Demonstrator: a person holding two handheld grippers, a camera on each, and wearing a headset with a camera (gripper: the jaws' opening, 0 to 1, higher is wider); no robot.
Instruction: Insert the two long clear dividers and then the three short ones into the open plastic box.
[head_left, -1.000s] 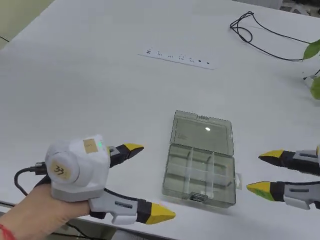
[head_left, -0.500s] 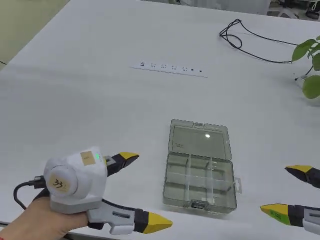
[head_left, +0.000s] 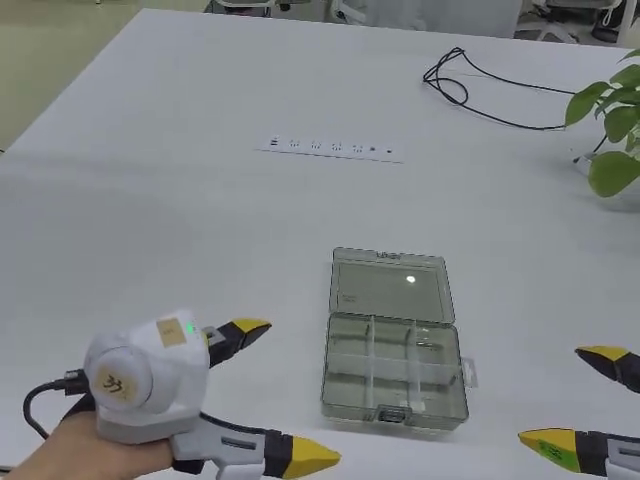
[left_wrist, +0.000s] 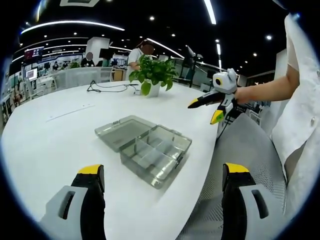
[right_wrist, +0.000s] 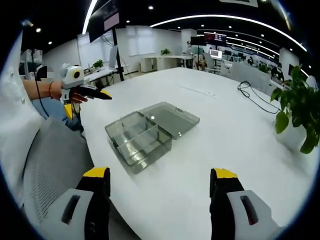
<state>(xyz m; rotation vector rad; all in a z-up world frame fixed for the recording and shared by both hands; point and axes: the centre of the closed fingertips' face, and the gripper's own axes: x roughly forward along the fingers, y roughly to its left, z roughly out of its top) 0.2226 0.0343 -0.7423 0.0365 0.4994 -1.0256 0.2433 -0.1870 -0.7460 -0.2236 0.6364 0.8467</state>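
An open clear plastic box (head_left: 394, 372) lies on the white table, its lid (head_left: 390, 285) flat behind it, with clear dividers (head_left: 400, 360) standing inside and splitting it into compartments. The same box (left_wrist: 155, 152) sits ahead of my left gripper (left_wrist: 160, 175), and the box (right_wrist: 139, 136) also lies ahead of my right gripper (right_wrist: 157, 179). My left gripper (head_left: 275, 392) is open and empty, left of the box near the table's front edge. My right gripper (head_left: 575, 400) is open and empty, to the box's right.
A white power strip (head_left: 330, 148) lies at the table's middle back, a black cable (head_left: 480, 90) at the back right, and a potted plant (head_left: 610, 130) at the right edge. An office chair (right_wrist: 55, 160) stands by the table's near side.
The head camera has tilted, so the scene sits lower in the picture. My right gripper has drawn back to the right, away from the box. My left gripper has hardly moved.
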